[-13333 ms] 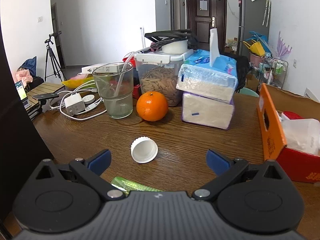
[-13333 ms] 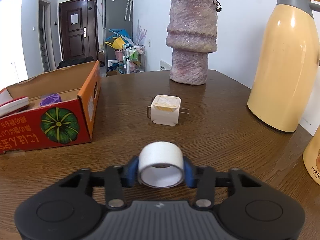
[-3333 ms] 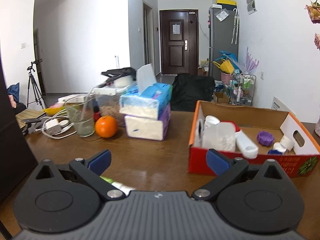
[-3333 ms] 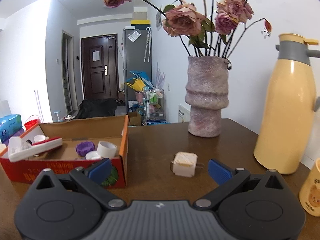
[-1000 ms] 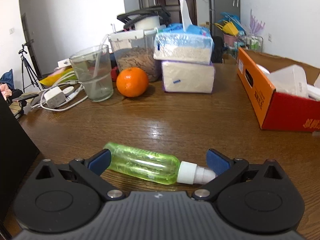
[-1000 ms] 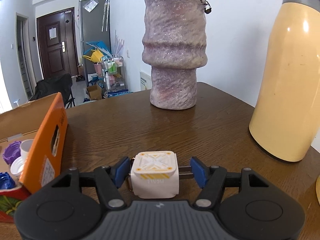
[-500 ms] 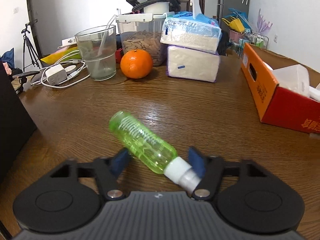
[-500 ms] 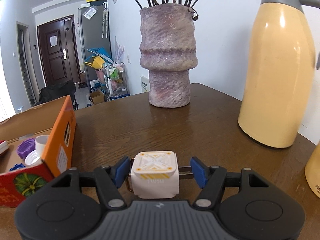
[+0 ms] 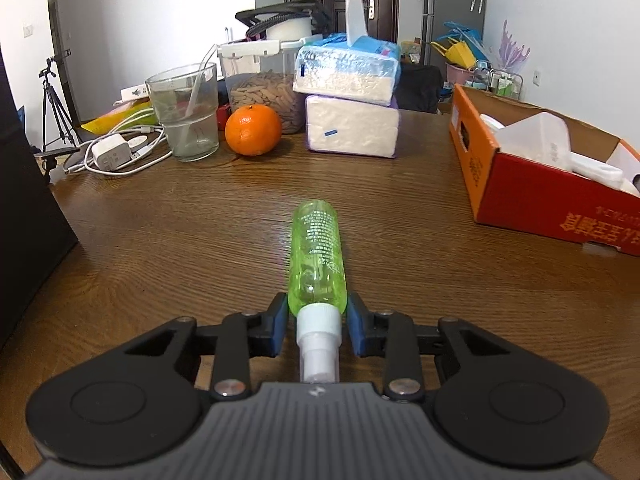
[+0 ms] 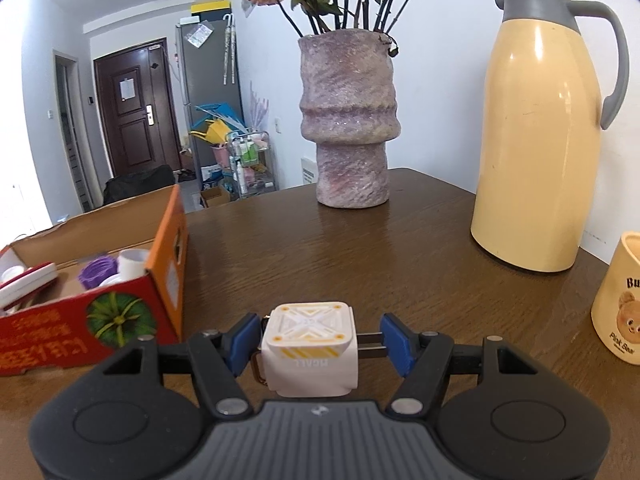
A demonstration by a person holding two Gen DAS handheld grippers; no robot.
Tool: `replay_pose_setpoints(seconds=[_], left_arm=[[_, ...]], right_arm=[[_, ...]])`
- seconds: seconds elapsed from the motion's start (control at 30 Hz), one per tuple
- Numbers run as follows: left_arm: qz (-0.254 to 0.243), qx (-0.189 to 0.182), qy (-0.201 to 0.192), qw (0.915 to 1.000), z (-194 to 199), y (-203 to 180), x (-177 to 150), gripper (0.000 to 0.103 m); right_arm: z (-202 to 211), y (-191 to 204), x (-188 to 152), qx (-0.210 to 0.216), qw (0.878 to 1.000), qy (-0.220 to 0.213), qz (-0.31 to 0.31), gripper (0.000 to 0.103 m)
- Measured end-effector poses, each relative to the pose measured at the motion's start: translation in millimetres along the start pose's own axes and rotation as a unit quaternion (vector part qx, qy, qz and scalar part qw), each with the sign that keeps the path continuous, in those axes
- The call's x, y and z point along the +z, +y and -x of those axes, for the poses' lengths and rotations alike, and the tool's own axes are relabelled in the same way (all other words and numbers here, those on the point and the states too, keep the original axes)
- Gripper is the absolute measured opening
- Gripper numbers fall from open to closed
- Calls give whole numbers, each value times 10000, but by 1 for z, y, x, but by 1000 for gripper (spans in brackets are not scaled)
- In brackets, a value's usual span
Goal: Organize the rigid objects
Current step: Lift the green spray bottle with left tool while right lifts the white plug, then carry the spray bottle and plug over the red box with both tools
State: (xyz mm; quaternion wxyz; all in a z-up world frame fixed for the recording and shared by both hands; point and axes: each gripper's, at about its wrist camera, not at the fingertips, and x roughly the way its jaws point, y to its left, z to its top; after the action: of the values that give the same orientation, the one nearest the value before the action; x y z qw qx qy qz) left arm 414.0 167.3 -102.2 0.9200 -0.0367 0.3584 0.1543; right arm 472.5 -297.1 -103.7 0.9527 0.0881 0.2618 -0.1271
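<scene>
Green spray bottle [image 9: 319, 256] now between closing left tongs [image 9: 318, 322], swung lengthwise.
Right tongs [image 10: 316, 340] hold charger [image 10: 310, 346]; cardboard box [image 10: 168, 256] likely next.

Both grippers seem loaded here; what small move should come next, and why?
Probably finish the left gripper's closing squeeze on the green bottle, then lift. Its neck sits between the jaws, but the body looks still on the table; the box is off to the right.
</scene>
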Motion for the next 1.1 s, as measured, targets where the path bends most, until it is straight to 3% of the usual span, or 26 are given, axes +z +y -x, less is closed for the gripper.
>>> replay_pose_setpoints(seconds=[0.53,1.1], left_arm=[[-267,-354,-600,9972,66,-33,-22,31],[-482,-702,-1146,9898,112,-70,-21,30]], right_arm=[[56,7,-23,533,9981,-162,247,65],[102,33,-39,1125,9905,-347,711,65]])
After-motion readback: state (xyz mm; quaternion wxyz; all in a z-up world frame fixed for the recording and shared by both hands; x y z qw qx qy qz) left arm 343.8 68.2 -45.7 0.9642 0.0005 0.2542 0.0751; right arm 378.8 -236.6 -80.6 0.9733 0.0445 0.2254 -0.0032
